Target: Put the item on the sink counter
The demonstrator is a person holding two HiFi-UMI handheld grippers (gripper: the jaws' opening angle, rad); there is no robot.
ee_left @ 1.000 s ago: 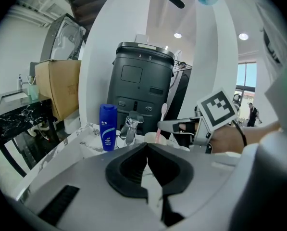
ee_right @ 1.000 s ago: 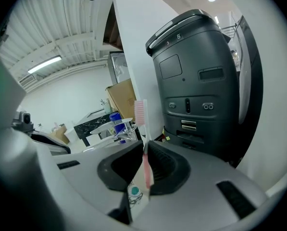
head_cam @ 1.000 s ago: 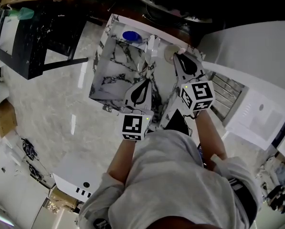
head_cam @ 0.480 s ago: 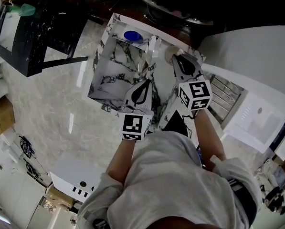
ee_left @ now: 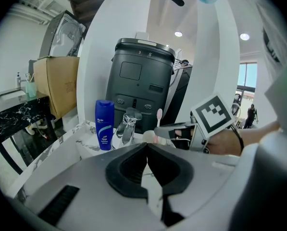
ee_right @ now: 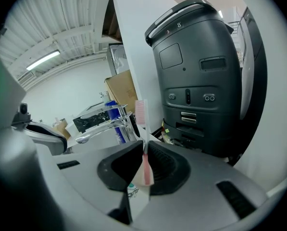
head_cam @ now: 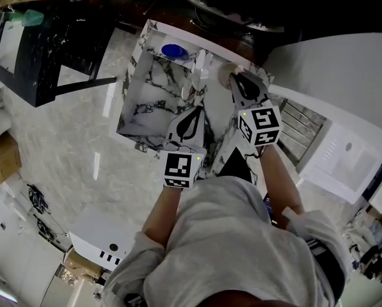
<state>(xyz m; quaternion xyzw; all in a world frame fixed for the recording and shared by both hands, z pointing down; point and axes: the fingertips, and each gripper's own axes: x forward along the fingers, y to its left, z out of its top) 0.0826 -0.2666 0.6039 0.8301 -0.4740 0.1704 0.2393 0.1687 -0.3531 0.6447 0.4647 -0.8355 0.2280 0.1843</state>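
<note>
Head view: the person leans over the marble worktop (head_cam: pixel 132 130), both grippers over it. The left gripper (head_cam: pixel 189 124) hangs above the basin. The right gripper (head_cam: pixel 241 82) is near the back edge, just beside the tap (head_cam: pixel 200 66), with the blue bottle (head_cam: pixel 174 49) further left. The toothbrush (ee_right: pixel 144 141) is too small to pick out from up here. A pale round thing by the right jaws could be a cup; cannot tell. The person's body covers the near edge of the worktop.

Left gripper view: the jaws are clenched on nothing, tips touching. Bottle (ee_left: pixel 104 124), tap (ee_left: pixel 128 123) and the pink brush head (ee_left: pixel 159 115) show beyond them. The gripper body blocks the basin and most of the worktop, so free space for the brush can't be judged here.

Right gripper view: the jaws grasp the toothbrush low on its handle, and it stands upright, head up, not yet on the worktop. The tap (ee_right: pixel 102 115) is close on the left, with the bottle partly behind it.

Risks:
- Released while upright, the brush would likely topple, and may roll into the basin.
- Swinging it down could clip the tap or knock the bottle.
- The grip is narrow, so the brush may twist in the jaws.

The landing spot sits below the jaws, out of view. The handle's lower end is hidden between the pads.
</note>
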